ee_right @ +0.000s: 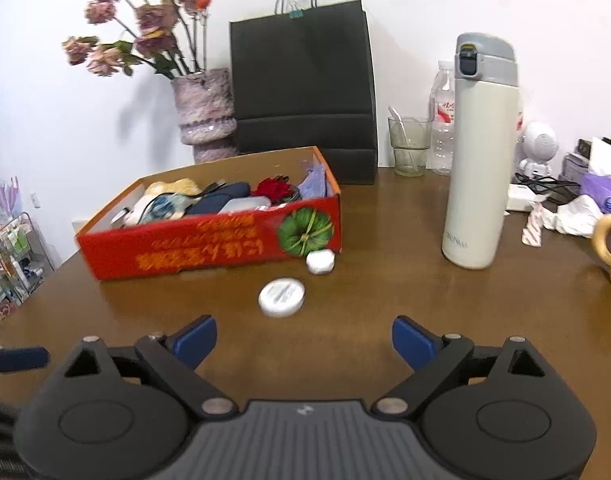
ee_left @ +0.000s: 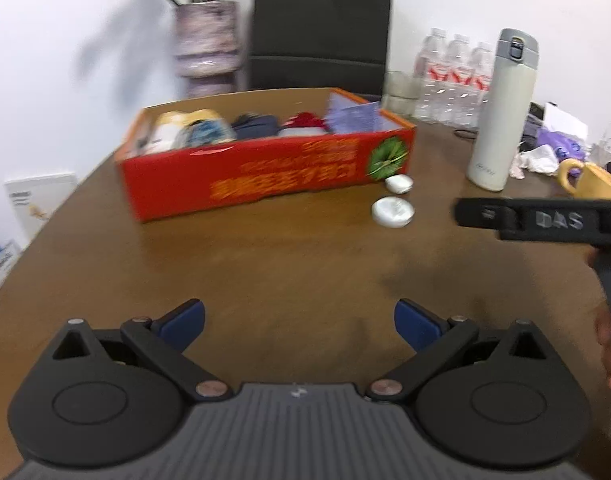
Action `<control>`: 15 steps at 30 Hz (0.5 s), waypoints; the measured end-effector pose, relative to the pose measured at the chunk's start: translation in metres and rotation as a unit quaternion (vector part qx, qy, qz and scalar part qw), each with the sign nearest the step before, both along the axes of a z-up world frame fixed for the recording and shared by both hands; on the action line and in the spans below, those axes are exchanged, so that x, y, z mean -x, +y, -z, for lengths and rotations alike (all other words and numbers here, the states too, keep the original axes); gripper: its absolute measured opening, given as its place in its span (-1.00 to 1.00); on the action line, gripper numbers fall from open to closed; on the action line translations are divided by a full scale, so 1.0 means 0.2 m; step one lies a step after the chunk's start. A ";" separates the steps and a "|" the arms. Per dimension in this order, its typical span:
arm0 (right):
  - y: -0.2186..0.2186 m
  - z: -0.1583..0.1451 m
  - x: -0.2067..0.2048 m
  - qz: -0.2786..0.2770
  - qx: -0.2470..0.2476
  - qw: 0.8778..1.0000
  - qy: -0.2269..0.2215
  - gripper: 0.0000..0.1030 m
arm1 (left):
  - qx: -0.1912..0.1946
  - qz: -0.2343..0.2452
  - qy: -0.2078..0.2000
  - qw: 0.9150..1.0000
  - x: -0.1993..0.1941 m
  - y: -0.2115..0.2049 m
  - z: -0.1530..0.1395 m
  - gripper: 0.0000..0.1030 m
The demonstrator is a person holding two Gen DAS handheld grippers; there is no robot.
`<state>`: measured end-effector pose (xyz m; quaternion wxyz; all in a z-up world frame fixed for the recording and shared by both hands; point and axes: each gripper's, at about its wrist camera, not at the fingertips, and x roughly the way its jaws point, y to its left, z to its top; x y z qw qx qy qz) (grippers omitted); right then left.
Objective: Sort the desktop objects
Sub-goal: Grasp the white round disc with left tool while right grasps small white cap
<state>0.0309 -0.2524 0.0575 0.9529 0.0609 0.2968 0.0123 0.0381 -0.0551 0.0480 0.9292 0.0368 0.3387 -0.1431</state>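
Beside the red box (ee_right: 209, 240) on the tabletop (ee_right: 365, 300) a round white tin (ee_right: 282, 297) is seen — just ahead of the right gripper (ee_right: 304, 340), spread wide and empty; the left gripper (ee_left: 299, 322) is likewise wide, well short of it.

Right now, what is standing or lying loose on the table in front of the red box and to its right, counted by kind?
Small white containers: 2, a round flat tin and a squarish case against the red box
Thermos flask: 1
Yellow mug: 1
Total: 4
Both grippers, left and right, are open and empty.
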 end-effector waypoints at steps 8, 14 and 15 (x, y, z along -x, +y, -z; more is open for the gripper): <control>-0.11 0.06 -0.49 -0.050 0.004 0.999 0.010 0.20 | 0.001 0.076 0.031 0.997 -0.35 -0.26 0.09 0.58; -0.07 0.16 -0.69 -0.103 0.023 0.994 0.027 -0.16 | 0.005 0.130 0.026 0.991 -0.51 -0.38 0.12 0.33; -0.06 0.18 -0.71 -0.102 0.027 0.994 0.031 -0.24 | 0.006 0.131 0.027 0.991 -0.54 -0.40 0.13 0.23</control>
